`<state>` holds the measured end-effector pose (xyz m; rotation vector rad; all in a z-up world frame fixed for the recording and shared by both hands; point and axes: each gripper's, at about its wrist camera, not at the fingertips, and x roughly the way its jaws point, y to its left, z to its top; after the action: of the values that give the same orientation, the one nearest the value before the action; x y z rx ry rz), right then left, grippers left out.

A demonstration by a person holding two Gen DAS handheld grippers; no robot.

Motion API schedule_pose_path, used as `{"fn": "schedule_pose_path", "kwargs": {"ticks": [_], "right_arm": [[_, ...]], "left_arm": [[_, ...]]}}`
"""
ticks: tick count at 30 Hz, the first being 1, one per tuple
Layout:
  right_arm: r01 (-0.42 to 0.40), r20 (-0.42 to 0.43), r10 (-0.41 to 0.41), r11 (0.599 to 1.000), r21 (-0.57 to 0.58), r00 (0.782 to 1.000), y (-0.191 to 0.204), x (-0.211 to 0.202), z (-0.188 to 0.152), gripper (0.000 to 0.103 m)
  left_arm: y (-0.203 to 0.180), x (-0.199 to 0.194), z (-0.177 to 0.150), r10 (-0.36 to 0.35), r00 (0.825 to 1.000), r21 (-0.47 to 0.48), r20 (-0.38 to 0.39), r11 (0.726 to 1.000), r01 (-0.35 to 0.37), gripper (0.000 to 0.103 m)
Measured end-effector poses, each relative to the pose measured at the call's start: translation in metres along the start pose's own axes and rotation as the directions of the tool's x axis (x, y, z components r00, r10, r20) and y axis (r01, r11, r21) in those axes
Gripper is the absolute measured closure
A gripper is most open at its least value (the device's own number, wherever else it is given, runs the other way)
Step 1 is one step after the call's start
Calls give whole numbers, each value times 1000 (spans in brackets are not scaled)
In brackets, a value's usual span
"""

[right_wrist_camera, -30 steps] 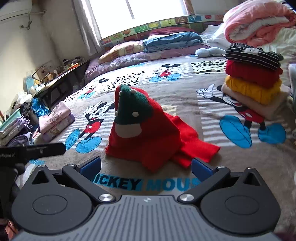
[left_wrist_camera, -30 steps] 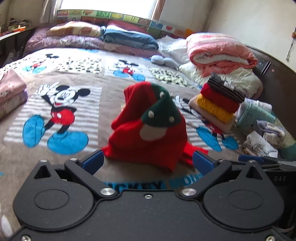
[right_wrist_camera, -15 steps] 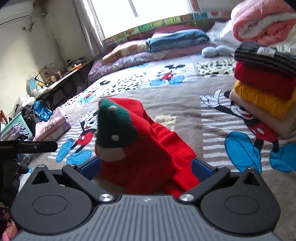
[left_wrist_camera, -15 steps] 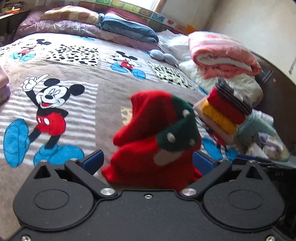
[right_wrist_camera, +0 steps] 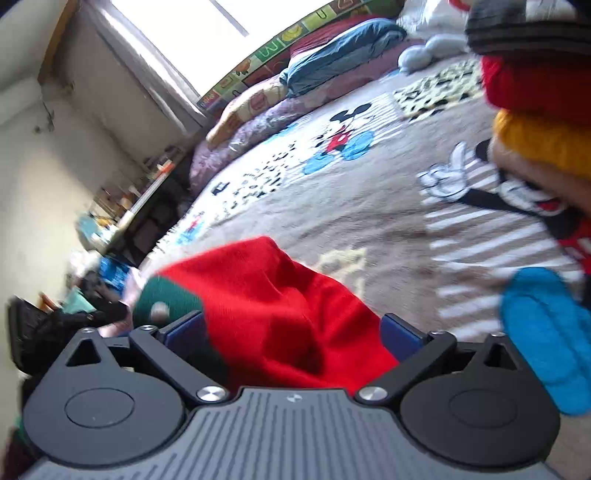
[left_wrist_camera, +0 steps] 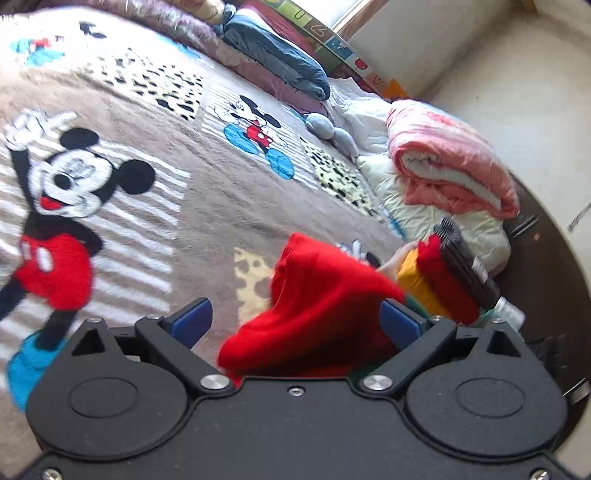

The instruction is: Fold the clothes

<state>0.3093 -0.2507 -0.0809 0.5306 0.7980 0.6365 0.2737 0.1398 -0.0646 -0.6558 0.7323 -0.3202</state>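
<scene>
Red sweater (left_wrist_camera: 317,310) bunched between wide-spread fingers of both left tool (left_wrist_camera: 295,321) and right tool (right_wrist_camera: 291,328)

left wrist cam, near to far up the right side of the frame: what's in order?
left gripper → red garment between its open fingers → stack of folded clothes → pink quilt → blue pillow by the headboard.

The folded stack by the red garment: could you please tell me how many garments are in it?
4, bottom to top: beige, yellow, red, dark striped. The stack runs off the right wrist view and leans sideways in the left one, so more may be hidden.
</scene>
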Motion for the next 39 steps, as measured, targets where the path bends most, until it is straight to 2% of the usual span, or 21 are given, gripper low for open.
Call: {"fn": "schedule_pose_path", "kwargs": {"ticks": [2, 6, 9, 11, 12, 13, 14, 17, 22, 27, 32, 35, 39], "right_arm": [[-51, -7, 51, 998, 48, 999, -7, 14, 6, 8], [-113, -41, 114, 993, 44, 993, -3, 33, 0, 16], [-148, -66, 149, 989, 18, 987, 4, 39, -15, 24], [-157, -68, 157, 988, 2, 985, 11, 38, -22, 28], [-160, -69, 160, 987, 1, 985, 13, 36, -26, 28], [-163, -70, 163, 987, 0, 984, 14, 35, -30, 28], [-166, -71, 166, 986, -1, 984, 16, 33, -33, 29], [-164, -73, 163, 986, -13, 984, 18, 25, -45, 29], [-152, -79, 151, 988, -9, 985, 19, 12, -69, 29], [-146, -88, 148, 989, 22, 985, 18, 0, -98, 29], [-138, -103, 143, 989, 58, 984, 16, -14, -128, 28], [-128, -111, 136, 989, 75, 984, 15, -22, -143, 28], [-115, -122, 126, 989, 91, 985, 14, -36, -160, 28]], "left_arm": [[8, 11, 7, -39, 999, -51, -11, 998, 39, 5], [14, 30, 14, -102, 994, -112, -38, 989, 97, 6], [16, 42, 16, -144, 988, -140, -61, 981, 134, 16], [11, 47, 13, -157, 984, -134, -82, 980, 145, 32], [7, 47, 11, -158, 983, -122, -91, 982, 147, 34], [3, 47, 8, -158, 983, -105, -98, 984, 147, 38], [-2, 45, 4, -157, 982, -82, -103, 985, 149, 47], [-18, 34, -10, -151, 982, 7, -110, 988, 152, 60], [-44, 14, -43, -100, 988, 182, -115, 976, 120, 68], [-69, -2, -80, -47, 992, 349, -114, 933, 84, 69], [-95, -19, -125, 1, 994, 511, -105, 858, 53, 69], [-101, -26, -152, 22, 994, 571, -108, 820, 44, 70], [-104, -35, -181, 28, 993, 593, -119, 804, 48, 70]]}}
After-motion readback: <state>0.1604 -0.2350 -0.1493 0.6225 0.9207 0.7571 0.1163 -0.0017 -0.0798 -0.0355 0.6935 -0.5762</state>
